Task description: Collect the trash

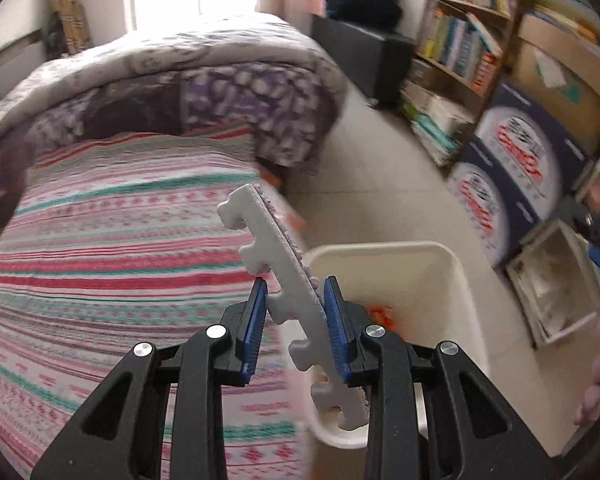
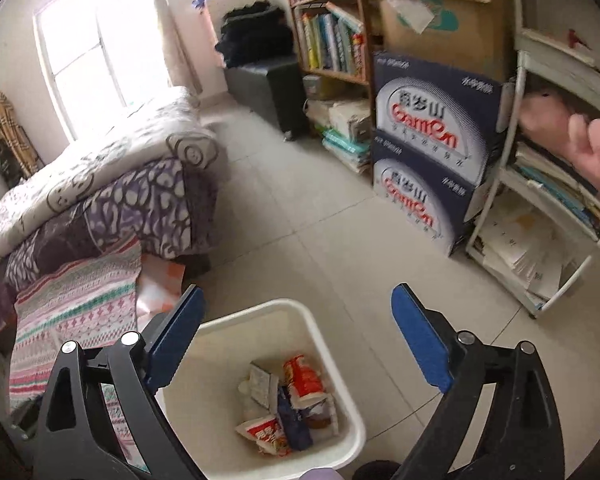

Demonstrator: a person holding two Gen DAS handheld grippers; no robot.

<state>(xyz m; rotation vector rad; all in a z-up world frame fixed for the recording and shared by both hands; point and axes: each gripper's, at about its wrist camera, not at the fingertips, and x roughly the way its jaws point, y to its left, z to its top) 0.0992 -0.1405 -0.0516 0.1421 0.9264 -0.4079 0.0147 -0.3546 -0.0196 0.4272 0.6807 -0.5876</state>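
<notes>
Clamping a white foam mat strip between its blue pads, the left gripper holds the notched piece tilted, its lower end hanging over the near rim of the white trash bin and its upper end slanting up toward the bed. Beside the bin on that side lies the striped bedsheet, with a purple patterned quilt folded back beyond it.

In the right wrist view, the right gripper stands wide apart with nothing between its pads, poised above the bin. Snack wrappers, red, white and dark blue, lie crumpled on the bin's floor. Beyond the bin, across pale floor tiles, two dark blue cartons are stacked, with a wooden bookshelf further back.
</notes>
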